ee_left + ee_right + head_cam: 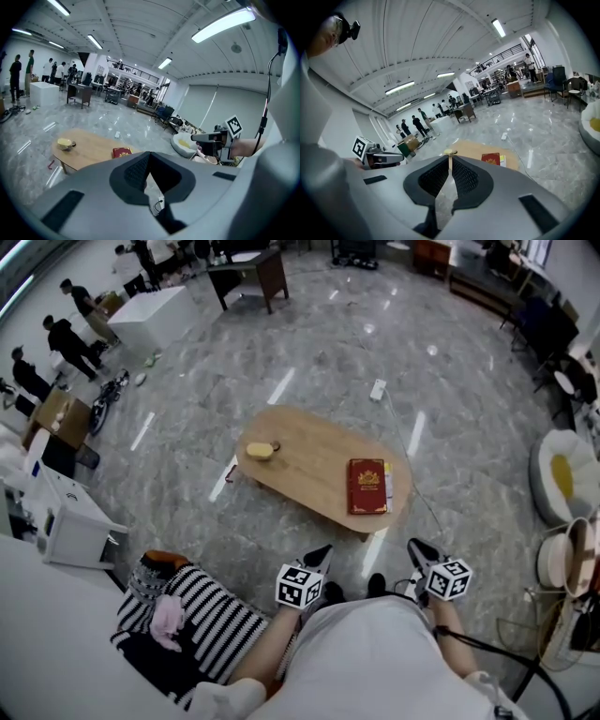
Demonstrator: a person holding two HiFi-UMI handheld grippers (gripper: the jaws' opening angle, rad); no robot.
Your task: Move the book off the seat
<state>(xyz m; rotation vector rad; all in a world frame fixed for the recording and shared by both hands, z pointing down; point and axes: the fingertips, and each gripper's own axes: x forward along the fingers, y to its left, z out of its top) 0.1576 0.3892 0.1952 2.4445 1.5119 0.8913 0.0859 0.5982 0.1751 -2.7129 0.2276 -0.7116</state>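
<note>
Left of the wooden table (300, 442) and nearer to me is a black-and-white striped seat (211, 620) with a pink cloth (167, 617) bunched on it. No book lies on the part of the seat I can see.

On the left part of the table sits a small yellow object (260, 451), well apart from the book.

On the near side of the table, short of its edge and over the floor, I hold the left gripper (319, 555). Its own view shows the dark pads pressed together with nothing between them.

The book (367, 486) lies flat on the right part of the table, close to the near edge and the rounded right end. It is a closed hardcover with a deep red cover, a gold ornament at the top of the cover and more gold marking lower down. Its long sides run roughly away from me. A pale strip with a yellow tint shows along its right edge. I cannot tell whether that is a second item under it.

The right gripper (419, 549) hangs off the table's near right corner, level with the left one and apart from it. Its pads meet at the tip, with only a thin slit behind them, and they grip nothing.

Beyond the table's far edge a white power strip (378, 389) lies on the marble floor (441, 409). Well to the right of the table is a round white cushion (560, 474) with a yellow centre.
</note>
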